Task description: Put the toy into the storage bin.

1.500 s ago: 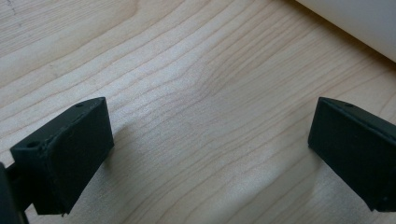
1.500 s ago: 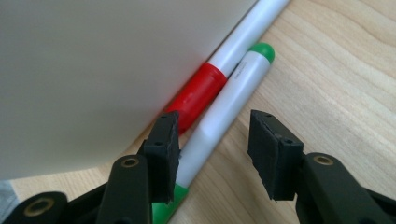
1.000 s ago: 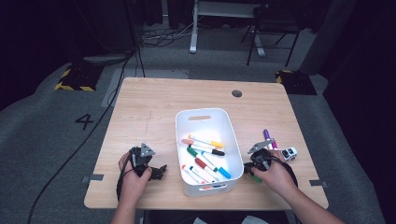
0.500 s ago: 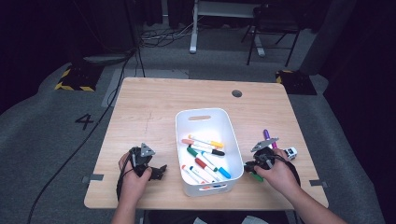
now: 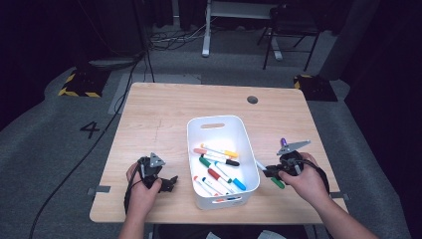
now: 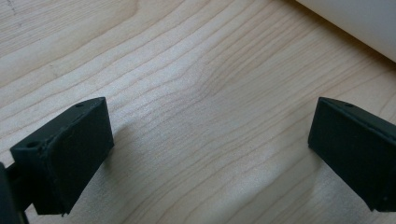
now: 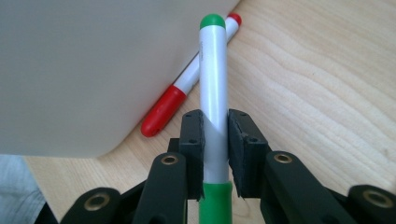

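Note:
My right gripper (image 7: 215,140) is shut on a white marker with green ends (image 7: 214,84), which points along the jaws. In the high view this gripper (image 5: 271,172) sits just right of the white bin (image 5: 221,124), with the green marker (image 5: 277,182) sticking out toward the table's front. A red-capped marker (image 7: 173,100) lies on the wood against the bin wall (image 7: 84,70). Several coloured markers (image 5: 219,172) lie inside the bin. My left gripper (image 5: 166,183) rests low over the table left of the bin, jaws wide open (image 6: 210,144) over bare wood.
A purple marker (image 5: 283,142) lies on the table beyond the right hand. The wooden table (image 5: 164,119) has a round cable hole (image 5: 252,99) at the far right. The bin's wall (image 6: 359,23) is close to the left gripper.
The right hand, with the green marker in its gripper, has shifted slightly up and to the right. The left hand has stayed put.

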{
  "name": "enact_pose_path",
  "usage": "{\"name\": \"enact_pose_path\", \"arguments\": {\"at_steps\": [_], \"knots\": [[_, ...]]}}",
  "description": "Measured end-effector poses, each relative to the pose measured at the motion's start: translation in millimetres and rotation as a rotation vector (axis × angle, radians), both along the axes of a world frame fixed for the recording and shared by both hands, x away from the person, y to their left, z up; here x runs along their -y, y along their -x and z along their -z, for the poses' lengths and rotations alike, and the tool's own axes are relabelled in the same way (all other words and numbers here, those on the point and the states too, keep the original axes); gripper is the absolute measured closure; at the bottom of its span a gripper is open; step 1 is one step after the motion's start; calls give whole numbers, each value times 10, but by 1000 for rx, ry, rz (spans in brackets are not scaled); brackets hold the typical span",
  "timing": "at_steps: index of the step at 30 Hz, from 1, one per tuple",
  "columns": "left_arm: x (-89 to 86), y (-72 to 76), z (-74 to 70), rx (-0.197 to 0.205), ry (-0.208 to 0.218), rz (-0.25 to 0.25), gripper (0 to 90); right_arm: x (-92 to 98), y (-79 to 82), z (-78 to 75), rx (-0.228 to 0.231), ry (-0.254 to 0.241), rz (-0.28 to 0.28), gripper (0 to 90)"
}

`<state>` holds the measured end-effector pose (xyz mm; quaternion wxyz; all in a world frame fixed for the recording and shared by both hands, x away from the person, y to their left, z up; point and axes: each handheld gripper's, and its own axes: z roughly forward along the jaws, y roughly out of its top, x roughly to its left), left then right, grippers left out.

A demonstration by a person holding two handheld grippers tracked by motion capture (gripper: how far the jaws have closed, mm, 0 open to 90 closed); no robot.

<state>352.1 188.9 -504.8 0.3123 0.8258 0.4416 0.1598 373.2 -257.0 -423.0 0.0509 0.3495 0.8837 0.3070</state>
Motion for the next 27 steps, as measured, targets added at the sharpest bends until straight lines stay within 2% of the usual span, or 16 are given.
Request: {"name": "enact_pose_path", "arguments": {"at_steps": [9,12,21,27], "knots": [[1,1,-1,0,-1,1,2,-9,39,-327,39,-31,-21,771],[8,11,5,-7,12,-1,5,-8,43,-415,51,-41,-24,771],[4,17,6,-3,11,-3,5,-18,18,-633,72,-77,-39,771],[4,16,6,-3,11,-2,5,-90,48,-772,96,-84,-73,771]]}}
